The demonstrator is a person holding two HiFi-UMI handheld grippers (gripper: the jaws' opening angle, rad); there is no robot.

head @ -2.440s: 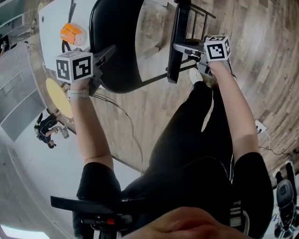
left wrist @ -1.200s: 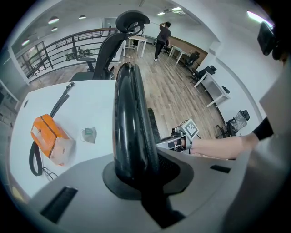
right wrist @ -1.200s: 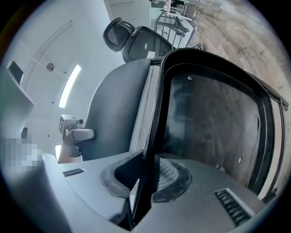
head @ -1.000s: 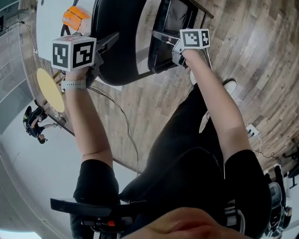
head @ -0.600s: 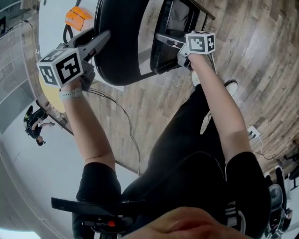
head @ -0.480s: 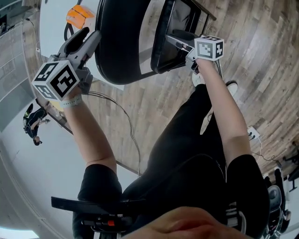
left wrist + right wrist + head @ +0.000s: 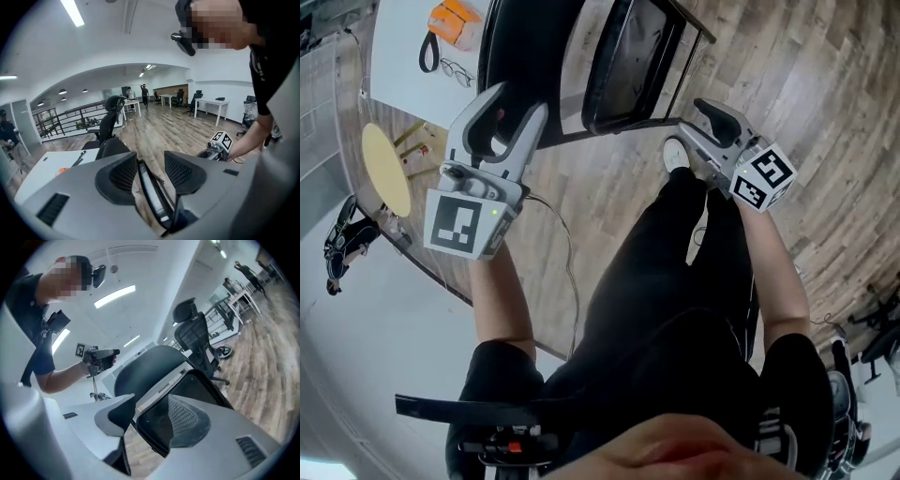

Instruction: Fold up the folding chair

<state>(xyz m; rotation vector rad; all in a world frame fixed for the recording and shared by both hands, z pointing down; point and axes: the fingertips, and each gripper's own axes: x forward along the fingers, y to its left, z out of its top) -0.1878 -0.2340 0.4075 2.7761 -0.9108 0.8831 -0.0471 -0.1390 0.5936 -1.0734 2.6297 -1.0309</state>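
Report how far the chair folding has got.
Done, it seems: the folding chair stands with its seat tipped up close beside its backrest, a narrow gap between them. In hand: nothing; the left gripper and right gripper have just opened their fingers and hang clear of the chair. Left: perhaps pressing that gap shut, if it closes further.
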